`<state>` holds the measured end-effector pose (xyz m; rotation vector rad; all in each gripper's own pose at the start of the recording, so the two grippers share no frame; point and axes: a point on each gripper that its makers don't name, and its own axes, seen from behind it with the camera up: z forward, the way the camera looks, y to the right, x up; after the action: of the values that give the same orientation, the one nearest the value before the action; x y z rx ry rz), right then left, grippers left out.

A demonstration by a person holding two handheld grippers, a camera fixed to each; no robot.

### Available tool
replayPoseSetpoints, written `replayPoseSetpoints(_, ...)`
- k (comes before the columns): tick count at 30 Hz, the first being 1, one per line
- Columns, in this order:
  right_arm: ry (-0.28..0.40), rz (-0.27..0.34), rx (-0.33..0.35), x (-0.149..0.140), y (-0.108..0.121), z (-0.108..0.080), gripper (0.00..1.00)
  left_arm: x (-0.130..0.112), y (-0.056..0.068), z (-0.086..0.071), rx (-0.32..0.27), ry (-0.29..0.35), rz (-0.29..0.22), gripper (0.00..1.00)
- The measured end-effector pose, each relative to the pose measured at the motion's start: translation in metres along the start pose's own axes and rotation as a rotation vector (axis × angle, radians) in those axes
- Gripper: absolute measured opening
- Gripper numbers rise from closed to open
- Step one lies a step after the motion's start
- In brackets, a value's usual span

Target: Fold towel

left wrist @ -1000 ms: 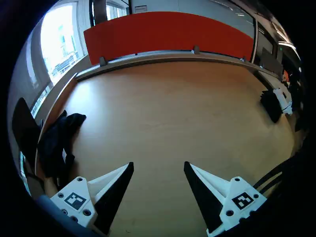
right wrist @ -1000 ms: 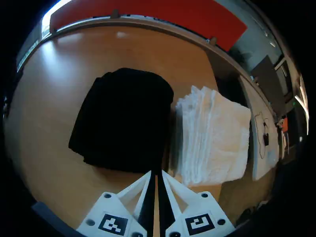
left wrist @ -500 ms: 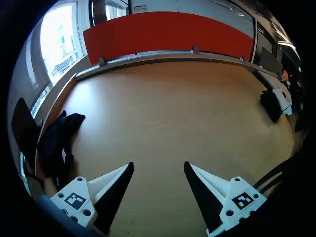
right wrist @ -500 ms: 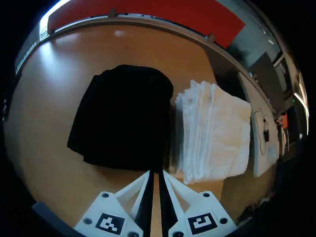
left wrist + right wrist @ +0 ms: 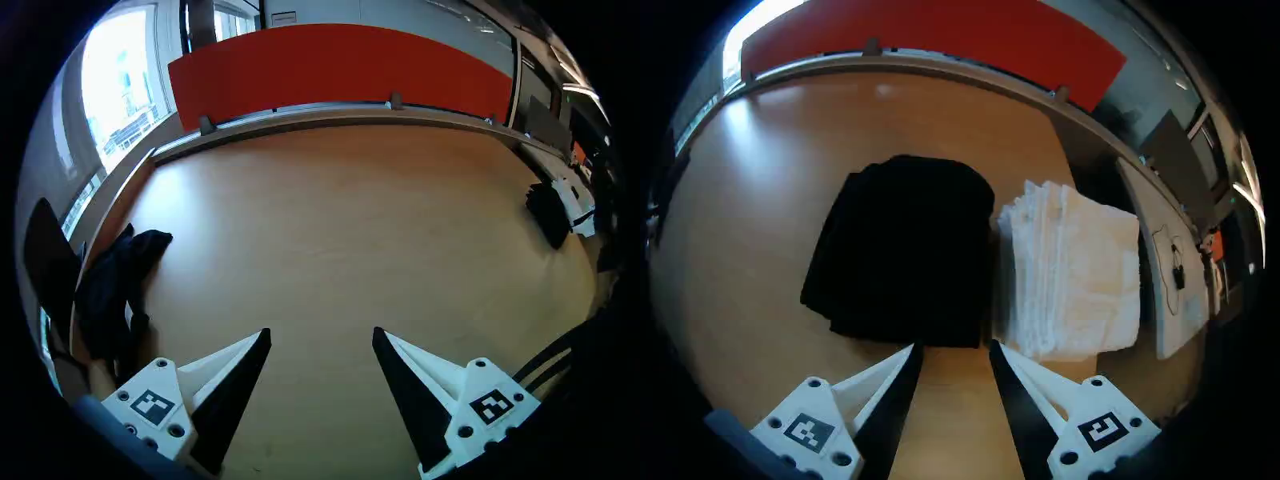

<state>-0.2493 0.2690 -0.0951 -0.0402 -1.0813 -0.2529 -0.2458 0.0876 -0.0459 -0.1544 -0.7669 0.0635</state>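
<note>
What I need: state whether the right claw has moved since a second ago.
Yes. The right claw has opened, and it has drawn back slightly: the black towel stack and white towel stack look smaller.

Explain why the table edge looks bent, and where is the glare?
Left gripper view: the window is blown out white, and the fisheye lens bows the red panel and the table's far edge. Right gripper view: daylight leaves a pale sheen on the table's far left corner; the black towel is so dark its folds vanish, while the white towel keeps its texture.

Left gripper (image 5: 320, 331), right gripper (image 5: 956, 345): jaws apart.
</note>
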Motion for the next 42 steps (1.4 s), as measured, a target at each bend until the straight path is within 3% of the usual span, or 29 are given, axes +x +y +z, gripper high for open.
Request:
replayPoseSetpoints(18, 0.094, -0.013, 0.130, 0.046, -0.082, 0.007, 0.64, -0.002, -0.003, -0.003, 0.006, 0.006, -0.015, 0.94)
replayPoseSetpoints(26, 0.112, -0.007, 0.155, 0.061, -0.104, 0.014, 0.60, -0.006, -0.008, -0.004, 0.013, 0.004, -0.023, 0.94)
replayPoseSetpoints(34, 0.094, -0.007, 0.132, 0.060, -0.102, 0.022, 0.44, -0.009, -0.010, -0.005, 0.016, 0.001, -0.028, 0.94)
replayPoseSetpoints(42, 0.080, 0.005, 0.138, 0.057, -0.103, 0.026, 0.10, -0.009, -0.012, -0.005, 0.019, 0.000, -0.032, 0.94)
